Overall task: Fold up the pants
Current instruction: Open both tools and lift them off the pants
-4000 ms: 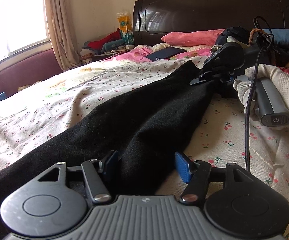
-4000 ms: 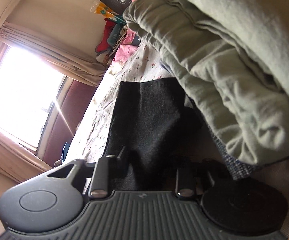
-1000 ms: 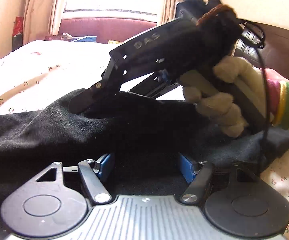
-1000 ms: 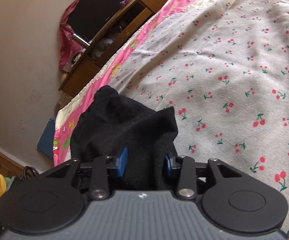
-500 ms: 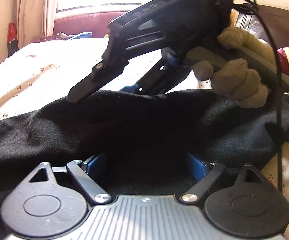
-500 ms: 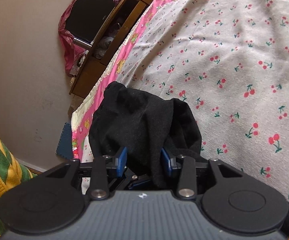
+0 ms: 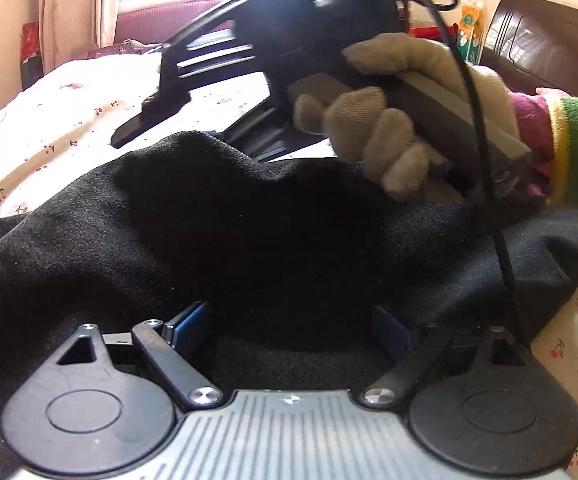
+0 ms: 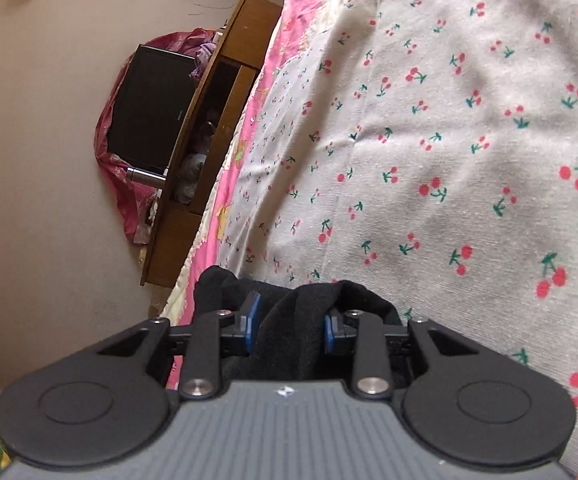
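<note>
Lying bunched across the bed (image 7: 49, 120), black pants (image 7: 249, 232), on a cherry-print sheet (image 8: 469, 140). Left gripper (image 7: 293, 328) at the near edge of the cloth, jaws spread wide after just opening, blue pads clear of the fabric between them, gripping nothing. Right gripper (image 8: 289, 322) held in a gloved hand (image 7: 401, 120) above the pants' far side, jaws part-way in and just narrowing, pinching a raised fold of the black cloth between the blue pads. Beyond the bed's pink edge, a wooden cabinet (image 8: 225, 92) and dark screen (image 8: 149, 108) against the wall.
</note>
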The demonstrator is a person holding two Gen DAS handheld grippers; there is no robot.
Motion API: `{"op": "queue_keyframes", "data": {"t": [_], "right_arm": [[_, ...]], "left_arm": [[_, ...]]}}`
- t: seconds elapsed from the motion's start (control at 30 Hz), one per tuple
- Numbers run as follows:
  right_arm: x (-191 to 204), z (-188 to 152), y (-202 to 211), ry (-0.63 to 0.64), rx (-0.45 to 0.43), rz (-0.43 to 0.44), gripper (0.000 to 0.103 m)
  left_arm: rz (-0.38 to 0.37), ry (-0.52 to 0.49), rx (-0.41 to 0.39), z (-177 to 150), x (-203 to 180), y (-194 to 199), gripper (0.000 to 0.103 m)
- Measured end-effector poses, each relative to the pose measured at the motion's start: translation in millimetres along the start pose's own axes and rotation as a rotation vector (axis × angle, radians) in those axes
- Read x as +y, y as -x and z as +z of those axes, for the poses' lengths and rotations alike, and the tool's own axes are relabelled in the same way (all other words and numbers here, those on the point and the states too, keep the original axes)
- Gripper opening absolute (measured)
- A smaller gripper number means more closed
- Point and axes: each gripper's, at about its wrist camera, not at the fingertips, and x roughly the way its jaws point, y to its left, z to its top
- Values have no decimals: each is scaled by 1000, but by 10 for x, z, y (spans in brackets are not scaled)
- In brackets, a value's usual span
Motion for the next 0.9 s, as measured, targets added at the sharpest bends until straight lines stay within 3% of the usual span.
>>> {"op": "queue_keyframes", "data": {"t": [0.17,0.27,0.33,0.4,0.47,0.5,0.53,0.57,0.67,0.7,0.73,0.77,0.83,0.9], "right_arm": [[-186,-70,773,-36,-66,-225,36],[-188,-253,1152,-17,-121,-366,36],[-96,-432,1300,33,-149,-415,36],[-74,-658,1413,64,-190,-538,36],[-176,-906,1498,113,-193,-710,27],[-252,-1021,1569,105,-208,-780,20],[-330,-1114,1700,42,-258,-789,1],[-406,-1170,1876,-66,-308,-795,0],[-419,-1301,2145,-179,-397,-799,0],[-348,-1310,2171,-175,-407,-809,0],[-249,-1322,2206,-152,-422,-807,8],[-119,-1359,2266,-110,-450,-817,10],[-10,-1441,2361,-116,-485,-855,16],[-15,-1585,2469,-205,-505,-840,17]], "left_arm": [[-7,31,7,105,174,71,100],[67,10,-32,203,251,212,100],[127,-46,-63,235,290,258,100],[190,-92,-16,208,386,173,100],[181,-70,57,122,557,132,102],[168,-43,49,144,598,146,102],[168,-48,47,163,606,146,103],[175,-71,46,166,595,144,103],[190,-103,45,188,496,172,103],[195,-107,41,234,477,178,103],[200,-114,29,240,439,209,103],[202,-123,13,260,407,242,103],[182,-142,-23,307,330,302,103],[114,-163,-29,320,196,249,103]]}}
